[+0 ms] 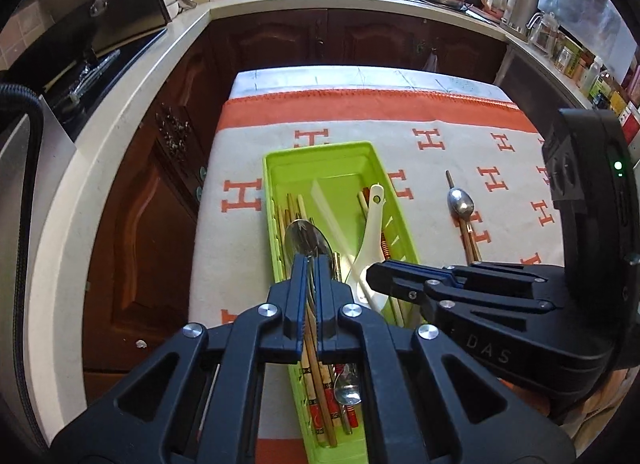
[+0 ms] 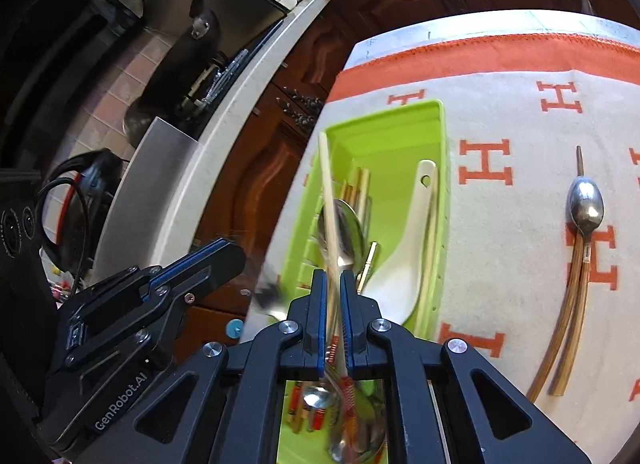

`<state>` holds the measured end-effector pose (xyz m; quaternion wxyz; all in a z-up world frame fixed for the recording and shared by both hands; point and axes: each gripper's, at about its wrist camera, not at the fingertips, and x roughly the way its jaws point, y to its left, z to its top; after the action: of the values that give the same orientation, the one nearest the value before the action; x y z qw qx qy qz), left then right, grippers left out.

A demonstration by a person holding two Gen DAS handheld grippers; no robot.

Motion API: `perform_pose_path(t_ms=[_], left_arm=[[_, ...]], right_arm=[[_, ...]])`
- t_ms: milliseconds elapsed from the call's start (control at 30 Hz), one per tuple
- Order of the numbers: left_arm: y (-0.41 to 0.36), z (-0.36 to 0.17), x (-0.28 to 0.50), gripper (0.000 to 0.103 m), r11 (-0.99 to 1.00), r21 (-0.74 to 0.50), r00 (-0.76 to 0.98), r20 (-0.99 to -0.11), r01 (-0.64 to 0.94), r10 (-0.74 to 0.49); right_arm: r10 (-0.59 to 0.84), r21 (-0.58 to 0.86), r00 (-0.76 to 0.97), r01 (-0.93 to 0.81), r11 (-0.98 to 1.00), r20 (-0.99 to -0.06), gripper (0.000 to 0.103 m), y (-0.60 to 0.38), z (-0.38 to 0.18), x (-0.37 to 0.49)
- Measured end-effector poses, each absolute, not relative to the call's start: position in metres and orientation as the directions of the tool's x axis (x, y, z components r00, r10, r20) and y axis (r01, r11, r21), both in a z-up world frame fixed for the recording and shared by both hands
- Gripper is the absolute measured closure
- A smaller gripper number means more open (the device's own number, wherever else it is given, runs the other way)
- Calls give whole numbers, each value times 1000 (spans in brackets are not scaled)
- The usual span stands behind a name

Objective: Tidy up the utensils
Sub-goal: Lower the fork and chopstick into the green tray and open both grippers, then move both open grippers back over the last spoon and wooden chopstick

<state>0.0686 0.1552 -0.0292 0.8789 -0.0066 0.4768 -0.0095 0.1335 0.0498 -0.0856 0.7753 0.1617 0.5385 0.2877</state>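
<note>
over the green tray (image 1: 276,167), the left gripper (image 1: 310,264) is closed on a steel spoon (image 1: 306,238); the right gripper (image 2: 334,280) is clamped on a pale chopstick (image 2: 327,183) pointing far.

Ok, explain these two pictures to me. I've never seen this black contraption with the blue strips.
These are two hand-held grippers, each with a fisheye camera looking forward along its two fingers. One picture is from the left gripper, the other from the right gripper. Below them a green tray sits on a cloth patterned with orange H letters. The tray holds chopsticks, metal spoons and a white spoon. Beside it on the cloth lie another metal spoon and a pair of wooden chopsticks. The left gripper appears closed on a metal spoon; the right is closed on a pale chopstick.
</note>
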Motion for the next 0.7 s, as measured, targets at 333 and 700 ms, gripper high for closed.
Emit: perform_pose_path(t_ms=[333, 700], left_arm=[[146, -38, 60, 58, 997, -67, 569, -822, -47, -29], [119, -29, 42, 57, 986, -141, 639, -768, -92, -51]], right_arm=[[585, 508, 307, -299, 808, -751, 80, 20, -82, 132], [539, 466, 361, -274, 842, -761, 79, -35, -77, 126]])
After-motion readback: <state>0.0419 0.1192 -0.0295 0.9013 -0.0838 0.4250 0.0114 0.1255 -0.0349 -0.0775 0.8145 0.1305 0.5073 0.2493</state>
